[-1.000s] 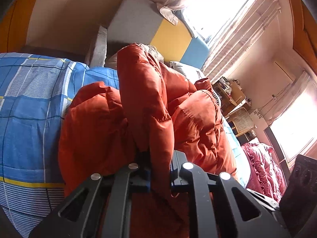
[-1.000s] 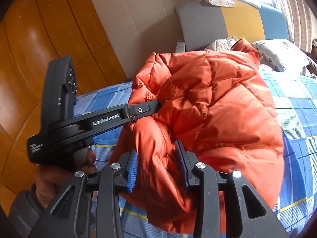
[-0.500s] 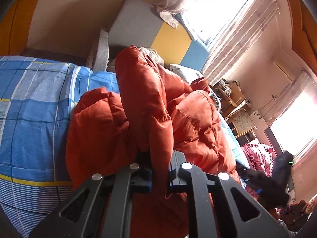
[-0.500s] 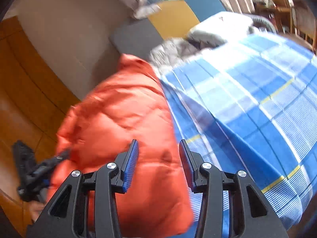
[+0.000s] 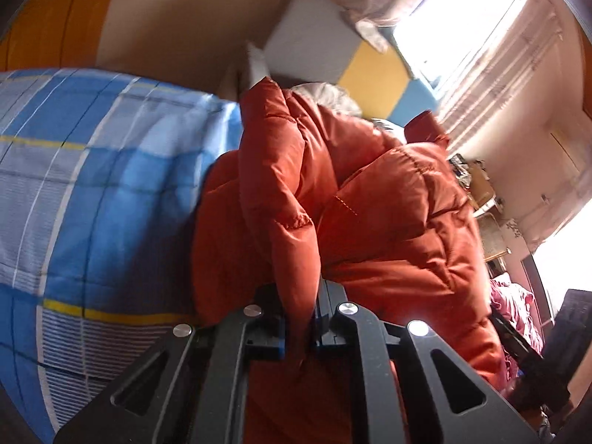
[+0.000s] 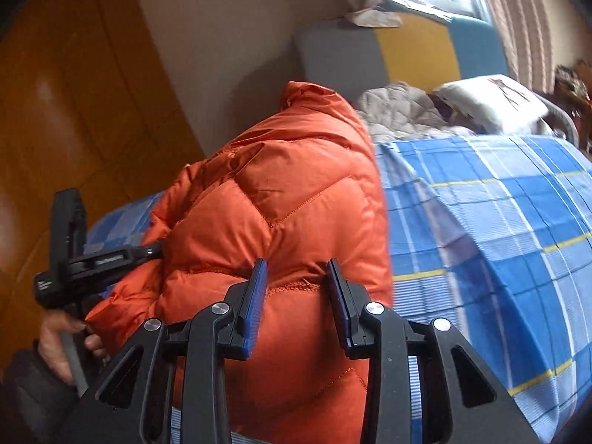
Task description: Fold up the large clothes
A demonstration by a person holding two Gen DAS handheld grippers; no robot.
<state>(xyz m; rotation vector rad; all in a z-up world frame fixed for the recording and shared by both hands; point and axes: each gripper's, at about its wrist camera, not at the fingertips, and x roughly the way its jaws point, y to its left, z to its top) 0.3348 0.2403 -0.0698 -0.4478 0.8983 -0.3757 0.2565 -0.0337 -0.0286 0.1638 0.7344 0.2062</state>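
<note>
An orange puffer jacket (image 5: 388,222) lies bunched on a bed with a blue checked sheet (image 5: 92,185). My left gripper (image 5: 299,318) is shut on a fold of the jacket, which rises from between its jaws. In the right wrist view the jacket (image 6: 281,203) stands in a heap at the bed's left side. My right gripper (image 6: 296,288) is open just above the jacket, nothing between its blue pads. The left gripper (image 6: 148,249) shows at the left there, held by a hand, its tip in the jacket.
A grey, yellow and blue headboard (image 6: 388,51) stands behind the bed. A grey quilted garment (image 6: 399,111) and a white pillow (image 6: 492,100) lie at the head. Wooden panels (image 6: 74,92) are at the left. A bright window (image 5: 444,11) and pink bedding (image 5: 514,307) are at the right.
My right gripper let go of the jacket, swung away over the sheet, and has come back above the jacket, open. My left gripper kept its hold and shifted slightly.
</note>
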